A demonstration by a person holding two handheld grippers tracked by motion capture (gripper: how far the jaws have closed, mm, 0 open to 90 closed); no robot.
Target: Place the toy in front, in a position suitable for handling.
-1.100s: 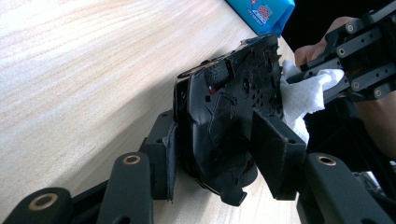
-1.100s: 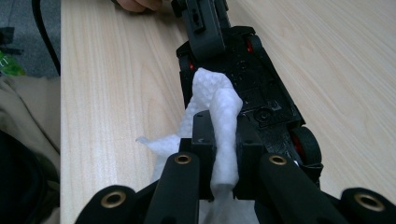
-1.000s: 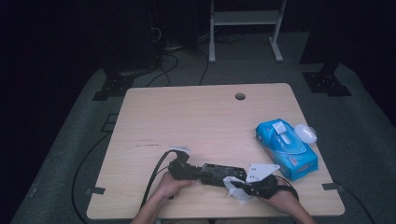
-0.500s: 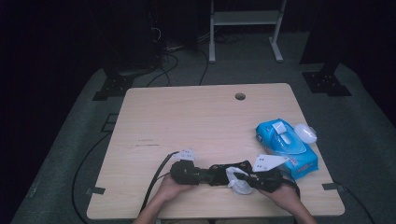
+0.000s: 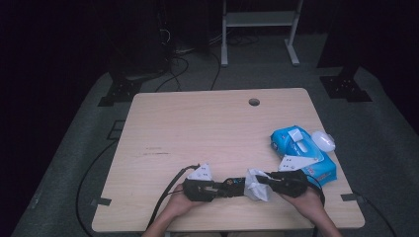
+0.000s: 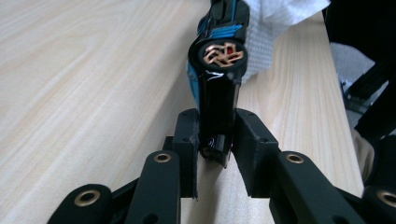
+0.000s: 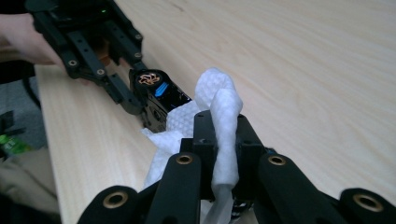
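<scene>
Toy car (image 6: pixel 218 79) clamped in left claw (image 6: pixel 215 154), wipe (image 7: pixel 223 126) pinched in right claw (image 7: pixel 223 154)

Both grippers are black. The left gripper (image 5: pixel 225 188) and right gripper (image 5: pixel 264 180) each carry a pale grey three-cornered plate on top and trail a black cable. Their jaws are flat linked bars with brass-ringed rivets, ending in blocky black pads with small screw holes. The forearms are bare.
</scene>
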